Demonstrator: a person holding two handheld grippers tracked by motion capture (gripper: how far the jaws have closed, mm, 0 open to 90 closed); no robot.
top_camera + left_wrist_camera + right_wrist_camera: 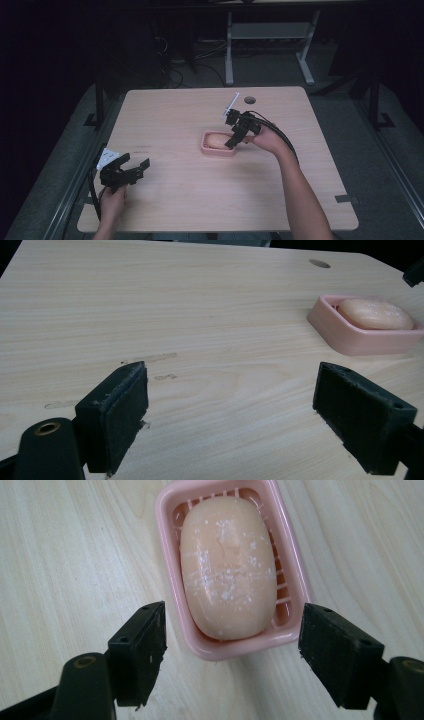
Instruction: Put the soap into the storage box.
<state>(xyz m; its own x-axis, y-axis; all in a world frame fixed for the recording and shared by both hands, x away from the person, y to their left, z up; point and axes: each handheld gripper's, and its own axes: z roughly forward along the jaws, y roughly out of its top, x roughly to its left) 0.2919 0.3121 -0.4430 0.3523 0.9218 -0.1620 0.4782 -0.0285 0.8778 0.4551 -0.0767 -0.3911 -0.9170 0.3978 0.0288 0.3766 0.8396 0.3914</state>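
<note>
A pink soap dish [218, 149] [287, 555] [350, 337] sits near the middle of the wooden table, holding a peach bar of soap [216, 141] [227, 565] [375, 314]. My right gripper [233, 142] [230, 652] hangs open just above the dish's near end, its jaws standing wider than the dish. Over the table's front left, my left gripper [135, 165] [230, 410] is held open with nothing between its jaws, well apart from the dish.
The light wooden table [165, 115] has a round cable hole [249, 100] [319, 263] near its far edge. A white tag [106, 158] lies by the left edge near my left hand. Beyond the table stand desk legs [229, 50] and cables on a dark floor.
</note>
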